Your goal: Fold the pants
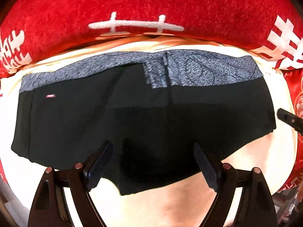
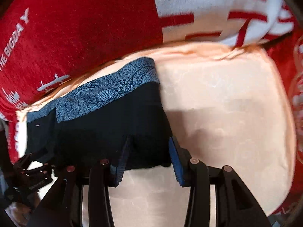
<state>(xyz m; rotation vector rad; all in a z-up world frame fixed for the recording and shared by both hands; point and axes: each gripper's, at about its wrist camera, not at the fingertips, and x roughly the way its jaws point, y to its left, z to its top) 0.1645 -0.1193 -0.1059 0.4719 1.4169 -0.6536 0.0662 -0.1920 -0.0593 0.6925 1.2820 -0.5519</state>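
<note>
The folded black pants (image 1: 144,113) with a blue-grey patterned waistband (image 1: 208,70) lie flat across a cream cushion (image 1: 255,155). My left gripper (image 1: 152,149) hangs straight down over their near edge, its jaws wide apart, the cloth lying loose below them. In the right wrist view the pants (image 2: 106,121) fill the left half. My right gripper (image 2: 149,143) stands open above their right near corner, and no pad presses the fabric. The right gripper's tip (image 1: 287,119) shows at the left wrist view's right edge. The left gripper's body (image 2: 28,176) shows at the right wrist view's lower left.
A red plush blanket (image 1: 151,5) with white characters rises behind the cushion, printed with white lettering (image 2: 13,43) on one side. Red patterned fabric (image 1: 297,94) borders the cushion's right edge. Bare cream cushion (image 2: 227,113) stretches to the right of the pants.
</note>
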